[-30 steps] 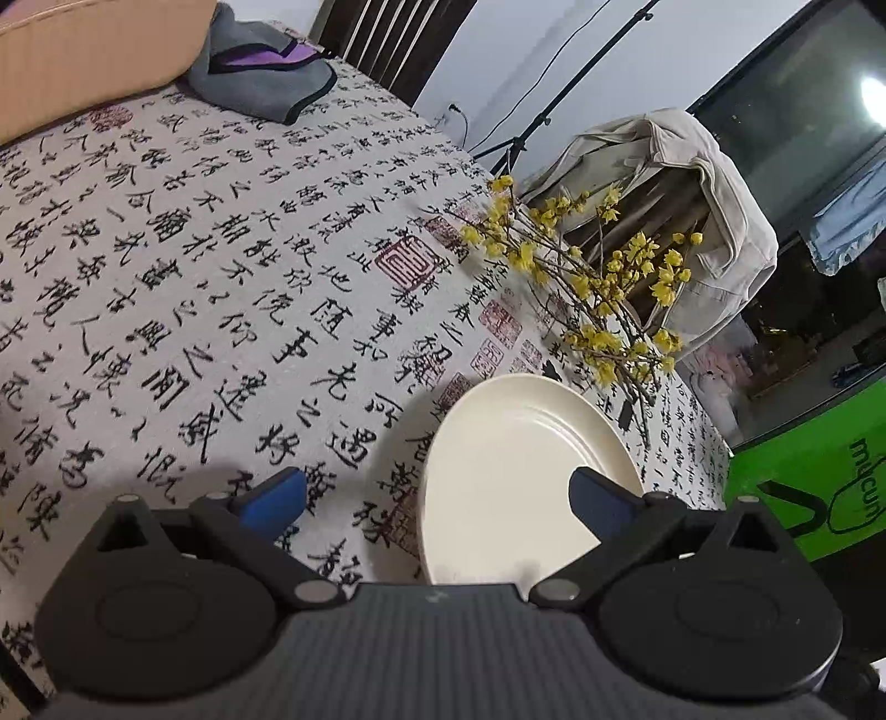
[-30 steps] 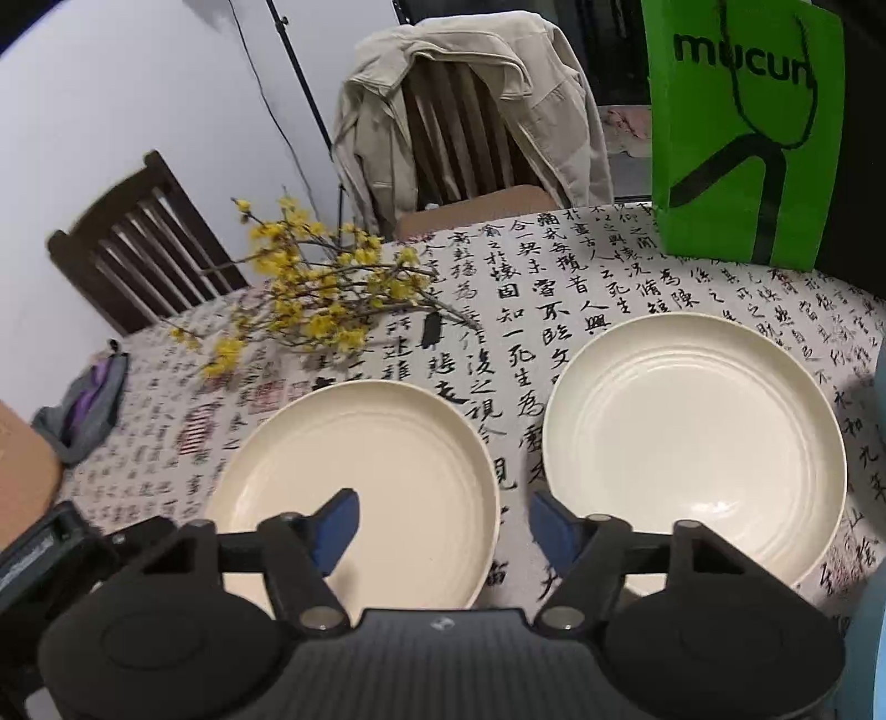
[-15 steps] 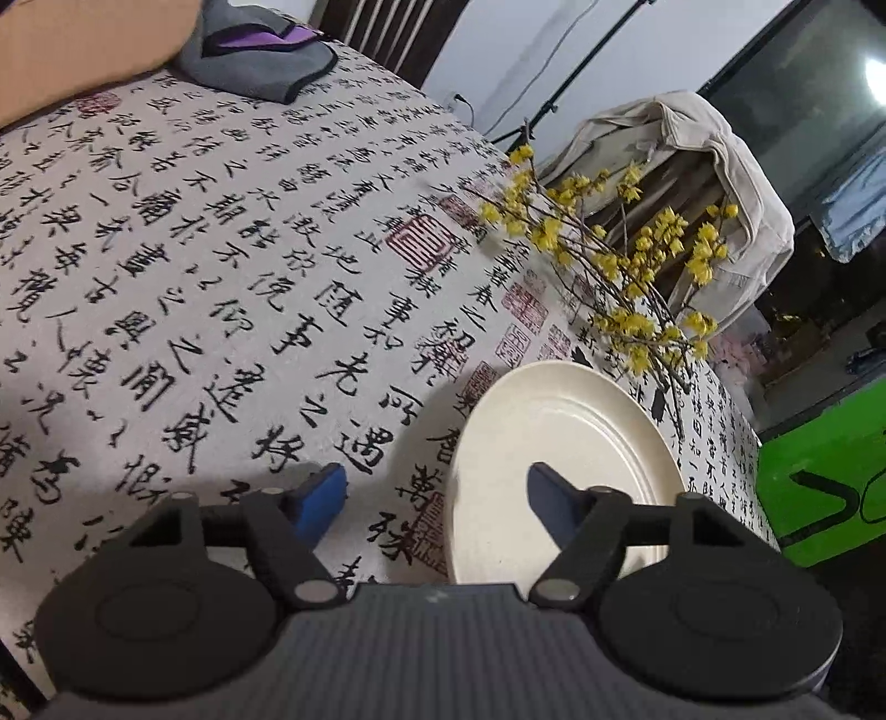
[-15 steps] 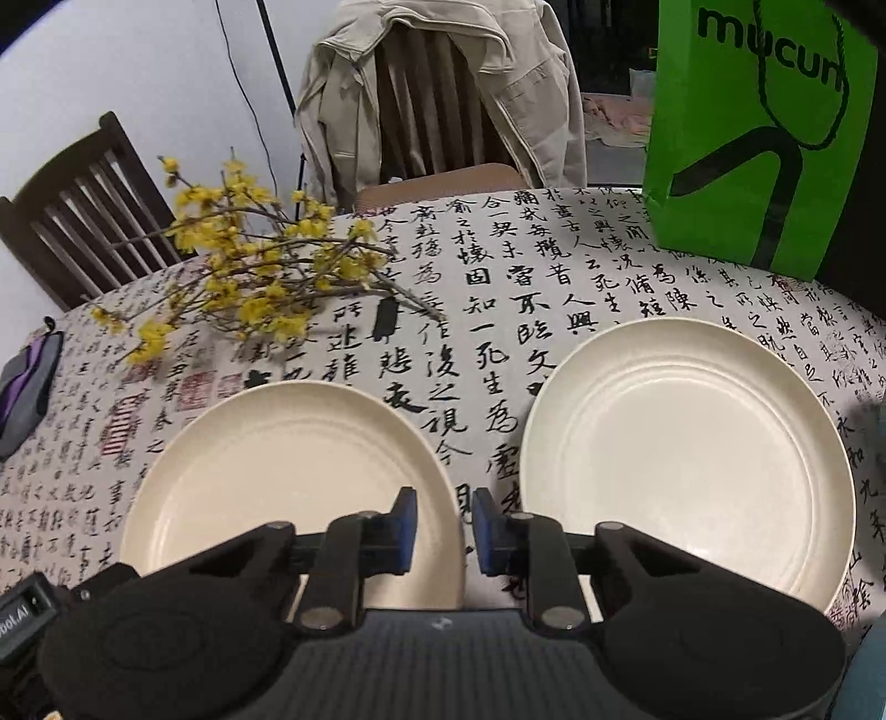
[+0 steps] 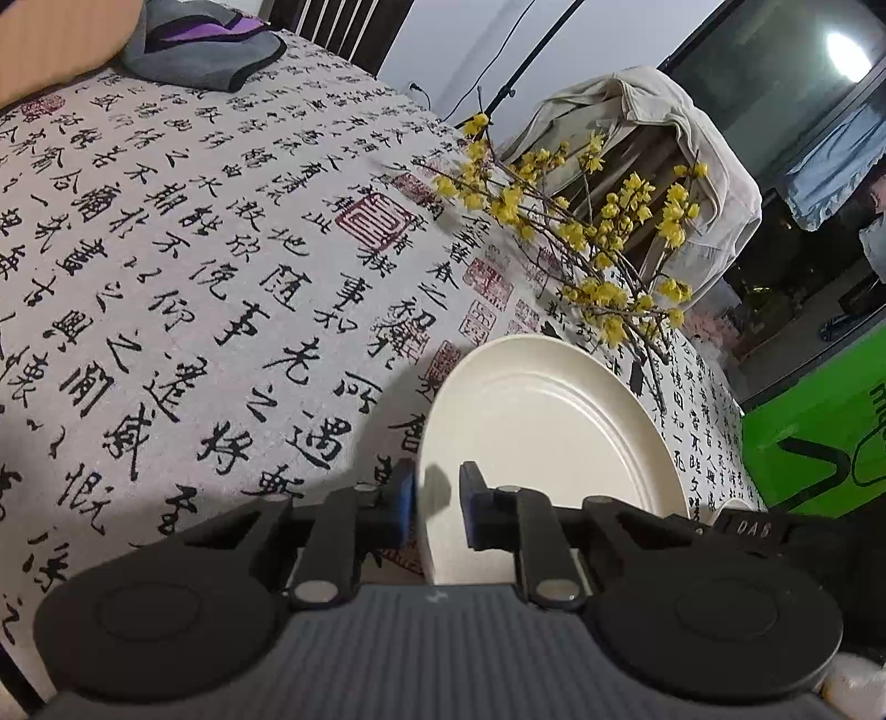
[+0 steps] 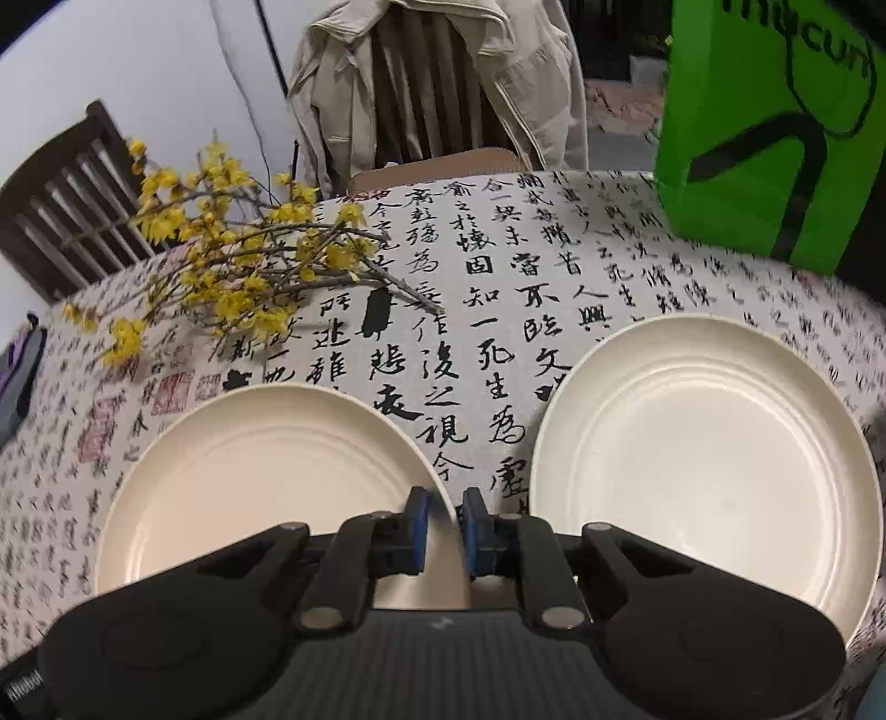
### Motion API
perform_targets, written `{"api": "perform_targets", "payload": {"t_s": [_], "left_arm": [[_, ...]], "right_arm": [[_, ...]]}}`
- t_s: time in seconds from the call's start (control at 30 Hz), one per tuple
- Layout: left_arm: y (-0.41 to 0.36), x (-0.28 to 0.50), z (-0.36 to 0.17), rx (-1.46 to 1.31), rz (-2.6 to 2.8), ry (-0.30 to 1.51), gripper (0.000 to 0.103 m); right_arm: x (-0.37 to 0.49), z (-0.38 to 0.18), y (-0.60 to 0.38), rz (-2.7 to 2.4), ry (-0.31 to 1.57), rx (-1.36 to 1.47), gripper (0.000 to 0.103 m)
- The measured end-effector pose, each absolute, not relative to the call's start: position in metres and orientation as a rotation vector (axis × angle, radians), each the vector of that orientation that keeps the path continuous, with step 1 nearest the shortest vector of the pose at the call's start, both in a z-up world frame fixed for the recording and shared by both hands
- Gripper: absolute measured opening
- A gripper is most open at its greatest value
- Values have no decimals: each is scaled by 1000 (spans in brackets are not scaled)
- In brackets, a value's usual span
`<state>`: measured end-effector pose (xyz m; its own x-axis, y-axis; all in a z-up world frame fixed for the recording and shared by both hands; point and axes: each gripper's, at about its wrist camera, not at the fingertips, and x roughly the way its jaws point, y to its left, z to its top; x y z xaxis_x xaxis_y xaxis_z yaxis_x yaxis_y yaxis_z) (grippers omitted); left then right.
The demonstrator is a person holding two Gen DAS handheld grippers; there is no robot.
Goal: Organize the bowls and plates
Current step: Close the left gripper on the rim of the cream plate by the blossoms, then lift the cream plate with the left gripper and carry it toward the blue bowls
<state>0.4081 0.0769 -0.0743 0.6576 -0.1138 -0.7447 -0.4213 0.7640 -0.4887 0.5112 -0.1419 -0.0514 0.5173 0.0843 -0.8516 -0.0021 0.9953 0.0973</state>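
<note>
Two cream plates lie on a tablecloth printed with calligraphy. My left gripper (image 5: 437, 498) has its blue pads on either side of the left rim of the left plate (image 5: 542, 421); its jaws are closing and pinch that rim. In the right wrist view my right gripper (image 6: 443, 520) straddles the right rim of the same left plate (image 6: 266, 465), its jaws closing onto the edge. The right plate (image 6: 709, 454) lies untouched beside it, a hand's width away.
Branches with yellow flowers (image 6: 232, 266) lie just behind the left plate. A green paper bag (image 6: 769, 122) stands at the back right. A chair draped with a beige jacket (image 6: 437, 83) is behind the table. A grey and purple cloth (image 5: 205, 44) lies at the far left.
Both grippers have sunk toward the left plate. Their jaws went from wide apart to narrow, each now around an opposite rim of that plate.
</note>
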Motion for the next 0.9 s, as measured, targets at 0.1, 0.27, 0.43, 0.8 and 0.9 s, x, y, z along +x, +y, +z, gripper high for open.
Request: {"api": "perform_targets", "payload": {"t_s": [0.1,0.27,0.43,0.8,0.9], "left_arm": [[81,408,-74,-697,204,846,17],[96,409,-75,-722,220,847,17],[113,409,-76,-762,231,849,17],[106,415,-71,-665,213,875,17],[107,414,-69,-648,219,873,17]], "right_arm": [[504,-50,-136,75,1016,37,11],[489,-48,-125,129,1042,-54,10],[477,-46,-112,180,1041,-129,10],[462,-47,-99,211,967,-282,11],[459,-45,-97,230,958,-288,11]]}}
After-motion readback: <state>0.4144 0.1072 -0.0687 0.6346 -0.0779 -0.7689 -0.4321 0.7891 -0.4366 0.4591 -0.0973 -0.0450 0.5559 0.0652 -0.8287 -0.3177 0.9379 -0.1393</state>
